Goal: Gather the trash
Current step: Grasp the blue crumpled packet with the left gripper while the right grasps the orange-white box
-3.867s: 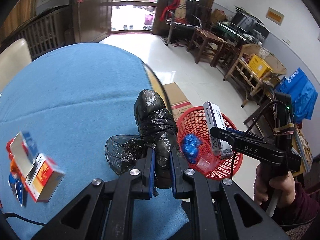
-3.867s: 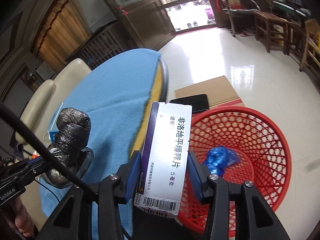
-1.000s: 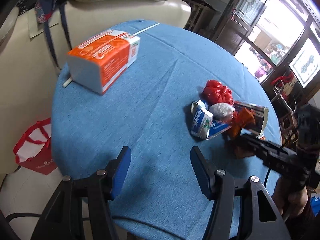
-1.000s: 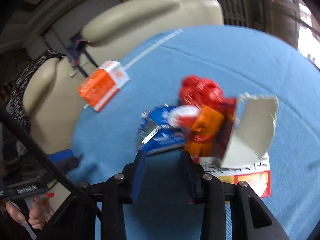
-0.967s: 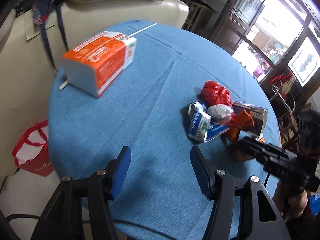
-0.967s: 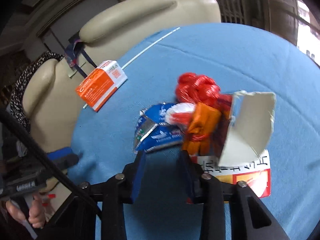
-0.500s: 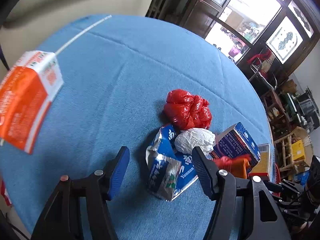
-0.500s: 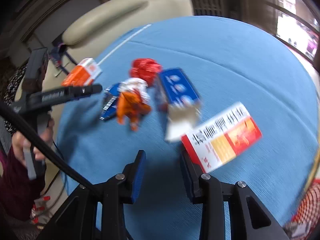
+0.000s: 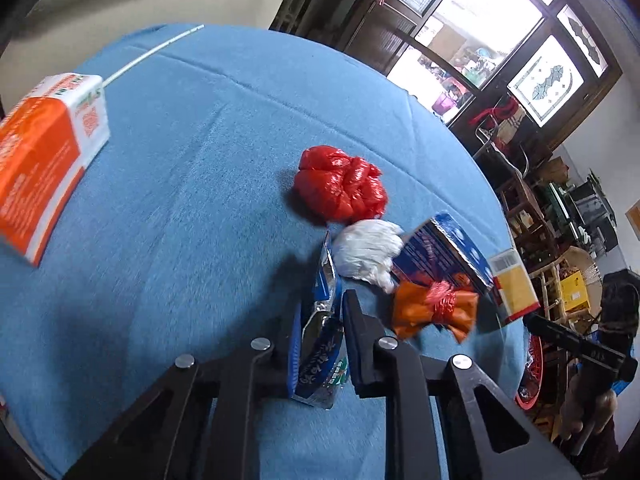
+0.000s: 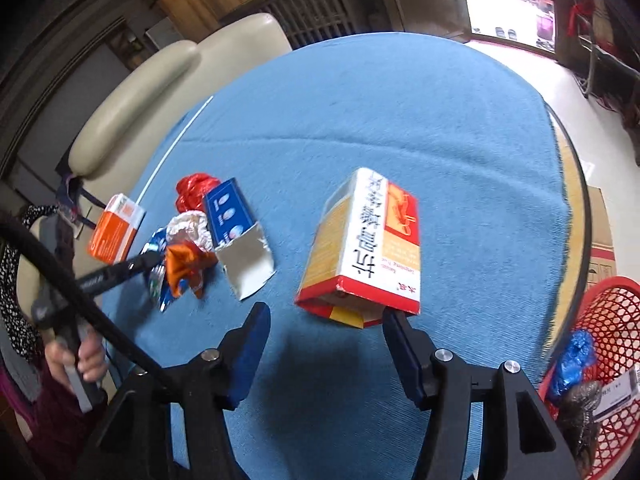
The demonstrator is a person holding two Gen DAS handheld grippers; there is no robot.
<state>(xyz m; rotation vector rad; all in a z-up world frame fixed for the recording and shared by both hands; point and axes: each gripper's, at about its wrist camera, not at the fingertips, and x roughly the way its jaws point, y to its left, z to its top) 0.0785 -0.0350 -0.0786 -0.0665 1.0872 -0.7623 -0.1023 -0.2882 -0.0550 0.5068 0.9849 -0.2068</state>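
On the blue tablecloth [image 9: 180, 200] lies a trash pile: a red bag [image 9: 340, 188], a white crumpled bag [image 9: 368, 248], a torn blue box [image 9: 440, 256] and an orange wrapper [image 9: 432, 312]. My left gripper [image 9: 320, 312] is closing, with its pads pressing a blue foil wrapper [image 9: 320, 352] from the pile's near edge. A red-yellow-white box [image 10: 368, 248] lies apart from the pile. My right gripper [image 10: 325, 316] is just short of its near end; its jaws are opening and stand wide, and neither pad presses on the box.
A red mesh basket [image 10: 600, 320] stands on the floor beyond the table's right edge, holding a blue bag, a black bag and a white box. An orange tissue pack [image 9: 44, 160] lies at the table's far left. Cream chairs stand behind the table.
My left gripper moved in on the pile and closed on the blue foil wrapper. My right gripper swung over to the red-yellow box and its jaws went from shut to wide.
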